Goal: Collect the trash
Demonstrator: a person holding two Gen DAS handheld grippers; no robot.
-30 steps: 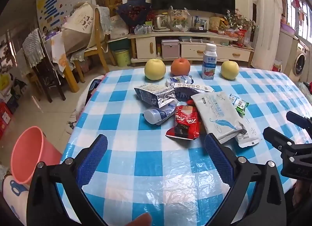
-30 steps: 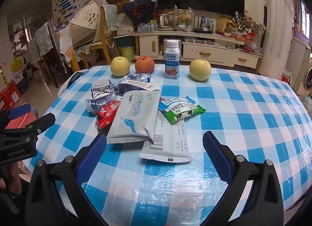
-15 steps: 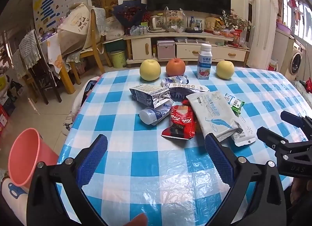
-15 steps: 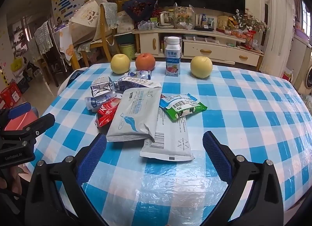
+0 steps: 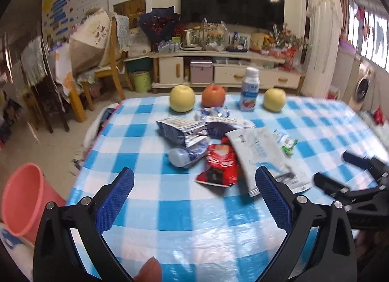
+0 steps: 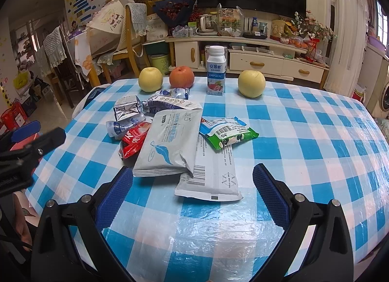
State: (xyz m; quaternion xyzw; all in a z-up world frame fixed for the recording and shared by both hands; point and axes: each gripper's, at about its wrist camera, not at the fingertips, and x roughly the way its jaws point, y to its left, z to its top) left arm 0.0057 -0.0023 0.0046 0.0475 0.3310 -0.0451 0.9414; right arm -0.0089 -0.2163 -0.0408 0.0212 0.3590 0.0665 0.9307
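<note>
A pile of empty wrappers lies mid-table on the blue checked cloth (image 6: 304,141): a large grey-white pouch (image 6: 170,143), a flat white pack (image 6: 211,172) under it, a green snack wrapper (image 6: 228,132), a red wrapper (image 5: 220,162), a crushed small bottle (image 5: 186,155) and silver foil packs (image 5: 182,128). My left gripper (image 5: 194,196) is open and empty over the table's near left edge. My right gripper (image 6: 193,192) is open and empty just short of the white pack. A pink bin (image 5: 23,196) stands on the floor at the left.
Two yellow apples (image 6: 150,79) (image 6: 251,83), an orange fruit (image 6: 181,77) and a yogurt bottle (image 6: 216,70) stand along the table's far edge. Chairs (image 6: 126,38) and a TV cabinet (image 6: 243,55) are beyond the table.
Both grippers have drawn slightly back and up from the table, so the pile looks a little farther. The left view has swung a little. Nothing on the table has moved.
</note>
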